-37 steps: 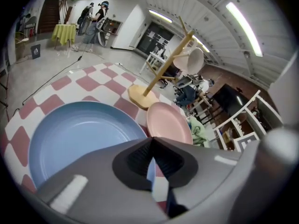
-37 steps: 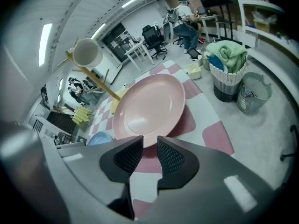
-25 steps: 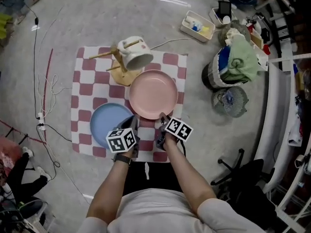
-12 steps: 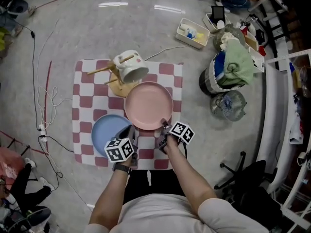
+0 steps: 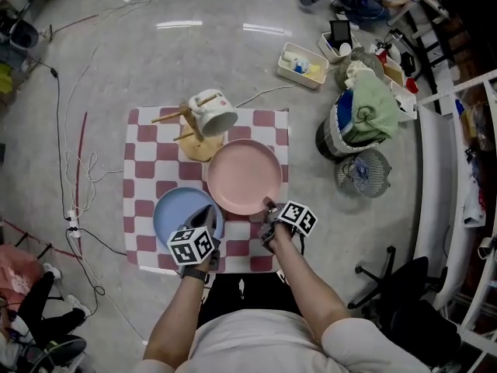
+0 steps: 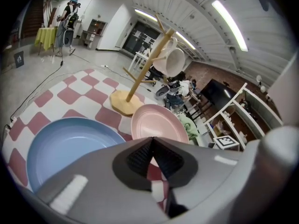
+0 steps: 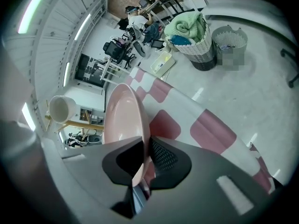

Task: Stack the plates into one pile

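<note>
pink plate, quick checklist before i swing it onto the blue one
1. Grip: right gripper shut on the pink plate's near rim: ok.
2. Blue plate bare, nothing in it: ok.
3. Landing spot free: left gripper, shut and empty, hangs over the blue plate's near right edge: not ok.
4. Pink plate lifted off the checkered cloth: cannot tell.
5. Mug tree stands behind the pink plate, off the path to the blue one: ok.

Left plate [image 5: 180, 216] on cloth [image 5: 144, 169], right plate [image 5: 245, 176] beside it, mug stand [image 5: 198, 134] behind.
</note>
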Action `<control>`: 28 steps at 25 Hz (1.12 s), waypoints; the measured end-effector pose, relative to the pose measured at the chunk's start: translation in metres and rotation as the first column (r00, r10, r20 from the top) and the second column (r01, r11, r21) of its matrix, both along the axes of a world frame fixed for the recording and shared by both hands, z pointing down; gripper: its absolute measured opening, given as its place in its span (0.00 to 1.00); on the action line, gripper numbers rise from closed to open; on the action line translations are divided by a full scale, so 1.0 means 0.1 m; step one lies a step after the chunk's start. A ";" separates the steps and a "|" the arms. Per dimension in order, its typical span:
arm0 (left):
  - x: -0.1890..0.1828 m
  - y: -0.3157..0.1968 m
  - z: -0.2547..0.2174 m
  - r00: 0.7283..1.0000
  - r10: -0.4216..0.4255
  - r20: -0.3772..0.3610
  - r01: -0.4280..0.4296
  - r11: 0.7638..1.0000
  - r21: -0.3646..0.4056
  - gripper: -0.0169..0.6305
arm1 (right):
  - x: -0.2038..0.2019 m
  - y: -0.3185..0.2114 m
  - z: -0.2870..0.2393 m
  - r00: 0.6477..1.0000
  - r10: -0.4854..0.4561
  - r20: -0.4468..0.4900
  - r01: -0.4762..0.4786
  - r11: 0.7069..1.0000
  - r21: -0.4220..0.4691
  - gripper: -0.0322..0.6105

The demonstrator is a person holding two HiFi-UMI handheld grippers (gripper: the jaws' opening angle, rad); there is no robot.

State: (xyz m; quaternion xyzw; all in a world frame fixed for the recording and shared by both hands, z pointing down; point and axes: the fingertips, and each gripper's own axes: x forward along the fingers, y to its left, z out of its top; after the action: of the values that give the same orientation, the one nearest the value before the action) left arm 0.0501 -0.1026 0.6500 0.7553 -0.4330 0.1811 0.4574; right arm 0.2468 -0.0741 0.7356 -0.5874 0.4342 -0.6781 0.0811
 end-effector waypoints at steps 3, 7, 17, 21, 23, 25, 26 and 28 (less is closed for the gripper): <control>-0.06 0.06 -0.07 1.000 0.002 -0.002 -0.002 1.000 0.014 0.04 | -0.03 0.10 -0.08 1.000 -0.006 -0.006 0.006 1.000 0.006 0.10; -0.17 0.15 -0.15 1.000 0.001 0.000 -0.001 1.000 0.028 0.04 | -0.15 0.22 -0.18 1.000 -0.023 -0.007 0.023 1.000 0.018 0.10; -0.54 0.38 -0.17 0.999 -0.040 0.015 0.039 0.998 0.040 0.04 | -0.55 0.38 -0.34 0.997 -0.080 -0.006 0.080 0.996 0.044 0.10; -0.77 0.48 -0.14 0.997 -0.078 0.024 0.077 0.996 0.037 0.04 | -0.75 0.43 -0.35 0.992 -0.123 -0.010 0.124 0.991 0.047 0.10; -0.89 0.53 -0.13 0.995 -0.097 0.028 0.096 0.995 0.033 0.04 | -0.87 0.46 -0.34 0.989 -0.148 -0.012 0.149 0.988 0.043 0.10; -0.99 0.58 -0.12 0.993 -0.112 0.032 0.111 0.993 0.031 0.04 | -1.01 0.50 -0.33 0.984 -0.176 -0.010 0.177 0.983 0.040 0.10; -1.03 0.61 -0.11 0.992 -0.118 0.033 0.117 0.993 0.031 0.04 | -1.08 0.52 -0.32 0.982 -0.191 -0.008 0.191 0.981 0.038 0.10; -1.11 0.65 -0.11 0.991 -0.129 0.034 0.128 0.991 0.030 0.04 | -1.23 0.56 -0.31 0.975 -0.222 -0.005 0.222 0.974 0.035 0.10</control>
State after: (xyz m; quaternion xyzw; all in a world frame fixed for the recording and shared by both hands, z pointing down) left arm -0.0608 -0.0377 0.6391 0.7287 -0.4914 0.1586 0.4499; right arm 0.1241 -0.0179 0.7043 -0.5342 0.5089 -0.6749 0.0149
